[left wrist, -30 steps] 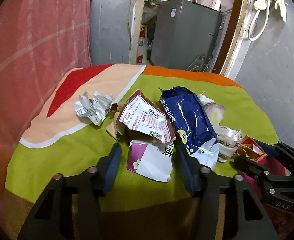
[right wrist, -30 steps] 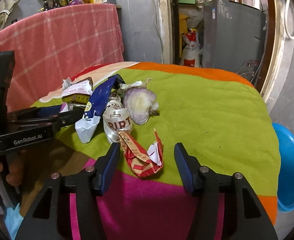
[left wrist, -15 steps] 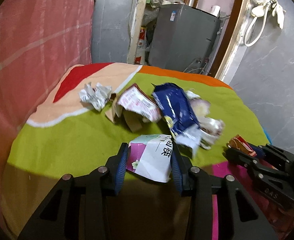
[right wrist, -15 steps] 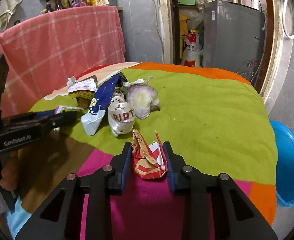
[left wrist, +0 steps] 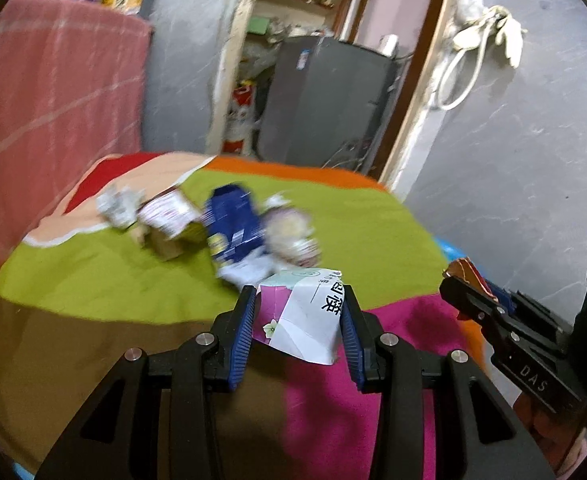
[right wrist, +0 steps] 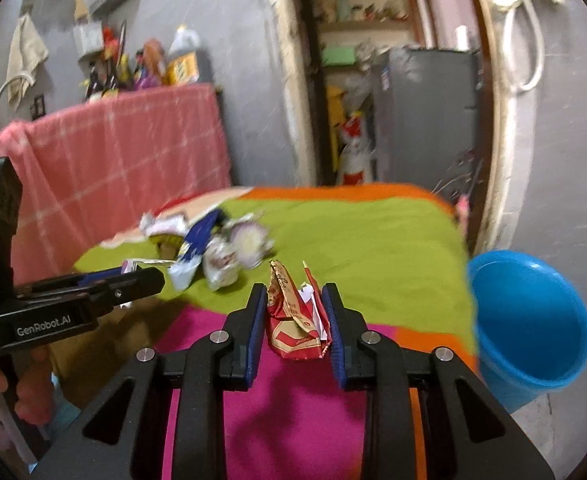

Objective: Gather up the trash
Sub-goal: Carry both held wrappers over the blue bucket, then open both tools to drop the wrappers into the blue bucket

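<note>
My left gripper is shut on a white and purple paper packet and holds it above the table's near edge. My right gripper is shut on a crumpled red and gold wrapper, also lifted off the cloth. The right gripper shows at the right of the left wrist view; the left gripper shows at the left of the right wrist view. More trash lies blurred on the green cloth: a blue bag, a torn box, crumpled paper and a pale wrapper.
A blue bin stands beside the table's right edge. The table wears a multicoloured cloth. A pink checked cloth hangs at the left. A grey appliance stands behind the table.
Both grippers have lifted and pulled back from the trash pile with their pieces held. The blue bin has come into the right wrist view.
</note>
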### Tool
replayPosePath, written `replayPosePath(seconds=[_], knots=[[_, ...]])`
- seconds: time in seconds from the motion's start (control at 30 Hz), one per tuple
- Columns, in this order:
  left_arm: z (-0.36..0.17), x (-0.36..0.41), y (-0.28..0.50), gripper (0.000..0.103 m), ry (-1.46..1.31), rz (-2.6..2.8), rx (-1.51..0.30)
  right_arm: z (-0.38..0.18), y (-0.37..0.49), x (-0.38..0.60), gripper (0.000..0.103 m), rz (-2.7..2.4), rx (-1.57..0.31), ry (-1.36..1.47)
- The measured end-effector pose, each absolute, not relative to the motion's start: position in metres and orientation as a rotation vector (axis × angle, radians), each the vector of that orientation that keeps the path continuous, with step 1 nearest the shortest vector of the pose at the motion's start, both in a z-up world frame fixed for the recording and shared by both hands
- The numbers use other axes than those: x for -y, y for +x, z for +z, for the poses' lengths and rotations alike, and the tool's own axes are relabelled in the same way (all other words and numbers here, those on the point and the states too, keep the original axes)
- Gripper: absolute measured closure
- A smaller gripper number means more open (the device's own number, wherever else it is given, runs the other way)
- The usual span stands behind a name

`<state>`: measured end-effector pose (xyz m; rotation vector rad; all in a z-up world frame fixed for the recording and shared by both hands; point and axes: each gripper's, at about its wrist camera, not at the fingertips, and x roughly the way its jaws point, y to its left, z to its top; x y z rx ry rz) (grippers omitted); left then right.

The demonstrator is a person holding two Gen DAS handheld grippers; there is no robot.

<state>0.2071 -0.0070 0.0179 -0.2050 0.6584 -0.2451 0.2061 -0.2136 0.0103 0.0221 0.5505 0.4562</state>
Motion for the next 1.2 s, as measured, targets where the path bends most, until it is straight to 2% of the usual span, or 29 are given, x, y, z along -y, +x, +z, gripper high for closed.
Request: replayPosePath(seconds=[0.43,0.77,1.2], knots=[[0.044,0.139,0.255,0.068,-0.179,-0.424,-0.546,0.041,0.213,0.342,0.077,0.202,-0.403,0.086],[0.03,0.235,0.316,0.068,-0.144,-0.524,-0.612,0.021,0.244,0.423,0.077,0.073,-0.415,0.147],[-0.008,0.276,0.365,0.067,-0.129,-0.508,-0.713,-0.016,0.28,0.46,0.074,0.019,-0.468,0.223]])
